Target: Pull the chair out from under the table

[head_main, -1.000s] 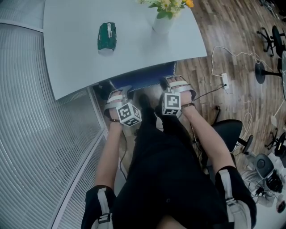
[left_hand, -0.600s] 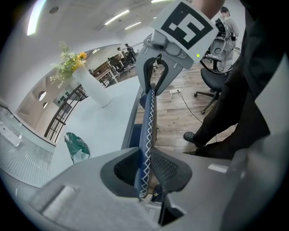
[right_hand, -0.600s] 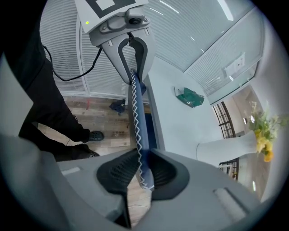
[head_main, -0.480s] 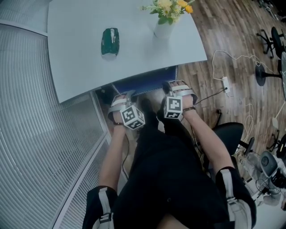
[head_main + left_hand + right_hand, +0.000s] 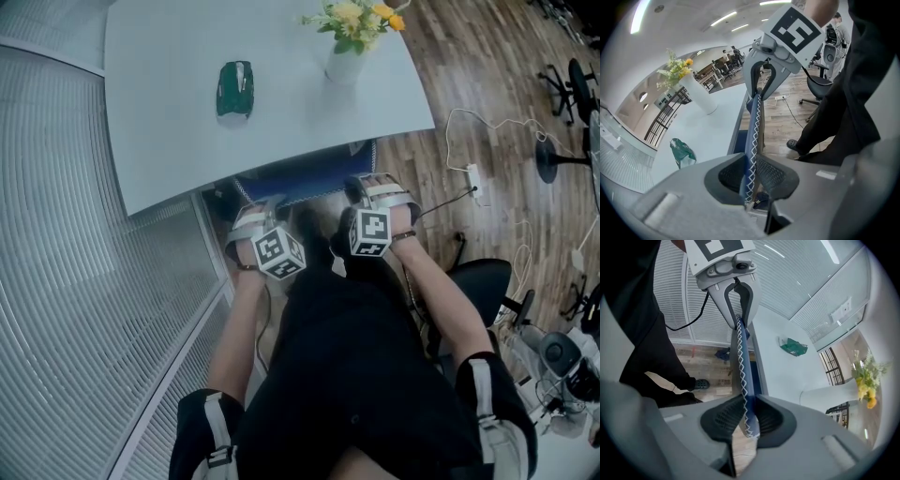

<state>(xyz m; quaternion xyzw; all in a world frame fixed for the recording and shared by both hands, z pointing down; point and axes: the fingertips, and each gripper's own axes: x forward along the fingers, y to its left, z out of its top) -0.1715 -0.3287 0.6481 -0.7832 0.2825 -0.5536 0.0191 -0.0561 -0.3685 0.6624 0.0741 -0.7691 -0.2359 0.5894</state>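
The chair's blue backrest [image 5: 309,176] sticks out from under the near edge of the white table [image 5: 169,141]. My left gripper [image 5: 265,201] is shut on the left part of its top edge, and my right gripper [image 5: 362,185] is shut on the right part. In the left gripper view the black pads [image 5: 771,174] pinch the blue edge with white zigzag stitching [image 5: 753,140], and the right gripper [image 5: 761,79] clamps it further along. The right gripper view shows the same edge [image 5: 743,371] between its pads [image 5: 724,417], with the left gripper [image 5: 739,301] beyond. The seat is hidden.
A green object [image 5: 234,89] and a white vase of flowers [image 5: 345,61] stand on the table. A ribbed glass wall [image 5: 84,309] runs along the left. Cables and a power strip [image 5: 473,173] lie on the wood floor, with a black office chair [image 5: 483,281] to the right. My legs are just behind the chair.
Both grippers have shifted a little toward me with the backrest in them, and slightly more of the blue back shows past the table's edge.
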